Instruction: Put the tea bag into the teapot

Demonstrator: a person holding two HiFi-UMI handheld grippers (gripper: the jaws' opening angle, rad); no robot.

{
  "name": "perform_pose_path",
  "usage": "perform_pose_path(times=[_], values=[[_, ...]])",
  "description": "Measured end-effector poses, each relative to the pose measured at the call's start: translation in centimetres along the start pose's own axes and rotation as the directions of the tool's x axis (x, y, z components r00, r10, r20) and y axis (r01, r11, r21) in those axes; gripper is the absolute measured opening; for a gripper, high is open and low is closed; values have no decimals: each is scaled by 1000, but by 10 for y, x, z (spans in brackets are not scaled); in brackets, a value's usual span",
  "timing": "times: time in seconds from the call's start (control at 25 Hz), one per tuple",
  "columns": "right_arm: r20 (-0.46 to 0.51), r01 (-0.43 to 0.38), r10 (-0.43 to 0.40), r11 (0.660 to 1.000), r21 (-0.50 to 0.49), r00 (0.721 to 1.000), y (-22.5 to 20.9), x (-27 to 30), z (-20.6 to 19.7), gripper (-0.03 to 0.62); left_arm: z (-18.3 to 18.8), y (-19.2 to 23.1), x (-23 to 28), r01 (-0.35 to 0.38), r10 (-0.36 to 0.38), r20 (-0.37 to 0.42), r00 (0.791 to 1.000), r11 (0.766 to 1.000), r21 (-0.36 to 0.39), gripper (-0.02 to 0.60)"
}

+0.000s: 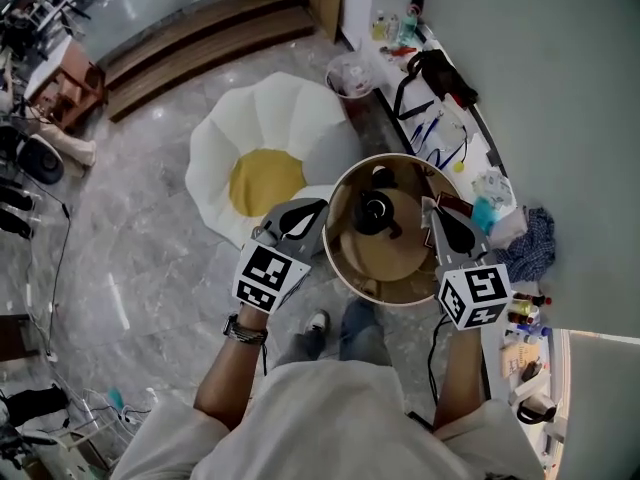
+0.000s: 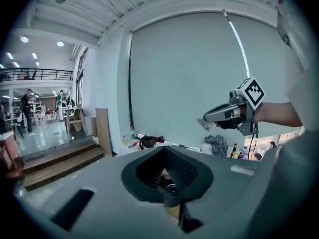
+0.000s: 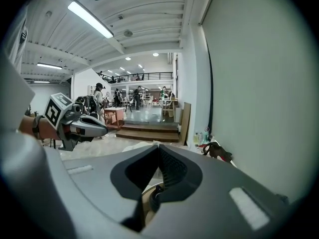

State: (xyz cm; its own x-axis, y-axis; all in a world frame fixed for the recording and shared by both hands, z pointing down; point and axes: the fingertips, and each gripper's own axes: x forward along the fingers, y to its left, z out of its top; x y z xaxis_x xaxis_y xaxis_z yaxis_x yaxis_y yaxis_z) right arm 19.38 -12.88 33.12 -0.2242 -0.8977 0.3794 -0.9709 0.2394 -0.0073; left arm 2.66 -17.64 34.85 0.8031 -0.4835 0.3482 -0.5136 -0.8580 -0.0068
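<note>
A black teapot [image 1: 375, 211] stands in the middle of a round tan table with a raised rim [image 1: 385, 296]. I hold my left gripper [image 1: 318, 208] at the table's left edge and my right gripper [image 1: 428, 211] at its right edge, both pointing at the teapot from apart. The jaws of both look shut with nothing in them. In the left gripper view the right gripper [image 2: 205, 121] hangs opposite. The right gripper view shows the left gripper [image 3: 102, 129]. I see no tea bag that I can make out.
A white flower-shaped cushion with a yellow centre [image 1: 265, 163] lies on the floor left of the table. A cluttered shelf [image 1: 450, 118] runs along the wall at right, with a blue cloth [image 1: 530, 243] and small bottles [image 1: 525, 313]. Wooden steps [image 1: 200, 38] lie far left.
</note>
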Motion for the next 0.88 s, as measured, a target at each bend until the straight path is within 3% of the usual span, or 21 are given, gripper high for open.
perform_pose_path(times=[0.88], values=[[-169,-134,144,989,67,975,-32,117,-83,8,-80,41,82,-93,73,-152,986,987,-131,5]])
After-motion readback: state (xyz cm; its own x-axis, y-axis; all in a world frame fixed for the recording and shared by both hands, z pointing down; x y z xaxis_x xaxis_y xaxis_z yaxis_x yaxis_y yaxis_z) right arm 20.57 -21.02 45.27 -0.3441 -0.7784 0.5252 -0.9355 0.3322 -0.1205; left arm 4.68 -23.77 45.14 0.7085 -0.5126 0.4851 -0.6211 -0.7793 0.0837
